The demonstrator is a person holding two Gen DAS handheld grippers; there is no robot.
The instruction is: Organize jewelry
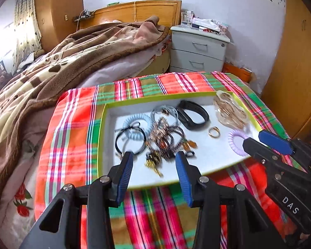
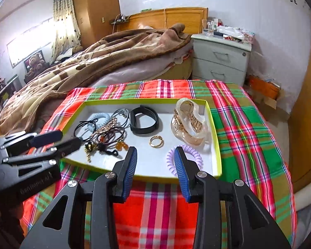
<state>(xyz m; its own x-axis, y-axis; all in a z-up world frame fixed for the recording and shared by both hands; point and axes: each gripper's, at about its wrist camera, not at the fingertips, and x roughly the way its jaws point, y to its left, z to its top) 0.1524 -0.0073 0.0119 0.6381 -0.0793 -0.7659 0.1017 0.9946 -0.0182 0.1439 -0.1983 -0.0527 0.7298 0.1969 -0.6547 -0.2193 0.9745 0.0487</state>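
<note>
Left wrist view: my left claw [image 1: 154, 161] hangs with jaws apart and empty at lower centre, over the near edge of the tray [image 1: 197, 167] on the plaid cloth [image 1: 72, 128]. The tangle of beaded bracelets [image 1: 165, 139] lies mid-frame beside the black hair tie [image 1: 129, 142]; I judge a careless pinch there could lift several pieces at once.

Right wrist view: my right claw [image 2: 155, 155] is also apart, holding nothing, at lower centre. The lilac coil tie [image 2: 189, 159] sits behind its right pad, the gold ring [image 2: 156, 141] just above. The ring looks small and slippery; it may skid, and a bump could shove the light tray.
</note>
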